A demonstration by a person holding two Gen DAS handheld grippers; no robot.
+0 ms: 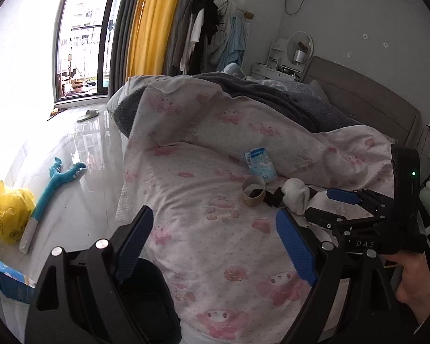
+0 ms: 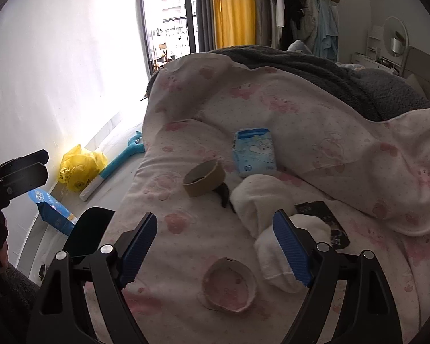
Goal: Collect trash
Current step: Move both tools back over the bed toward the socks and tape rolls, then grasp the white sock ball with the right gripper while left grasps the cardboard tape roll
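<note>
Right wrist: hollow cardboard ring (image 2: 205, 178) on quilt (image 2: 344, 154)

Only legible txt: "DAS" in pale letters on black body of right gripper (image 1: 347, 208), at 4 o'clock in left wrist view. Printing elsewhere too blurred to read.

A bed covered by a white quilt (image 2: 315, 120) with pink cartoon prints carries the things. A blue tissue pack (image 2: 255, 152) lies near the quilt's middle. Just in front of the pack lies a cardboard tape ring (image 2: 205, 178), with white socks (image 2: 268, 209) beside the ring on the right and a dark packet (image 2: 326, 223) beyond them. A torn paper ring (image 2: 229, 285) lies nearer the camera. A grey blanket (image 2: 344, 77) lies behind the pack. Left of the bed, the floor (image 1: 80, 149) holds a yellow bag (image 1: 7, 210), a blue toy (image 1: 53, 192), a blue box (image 2: 54, 210) and a slipper (image 1: 88, 114).
</note>
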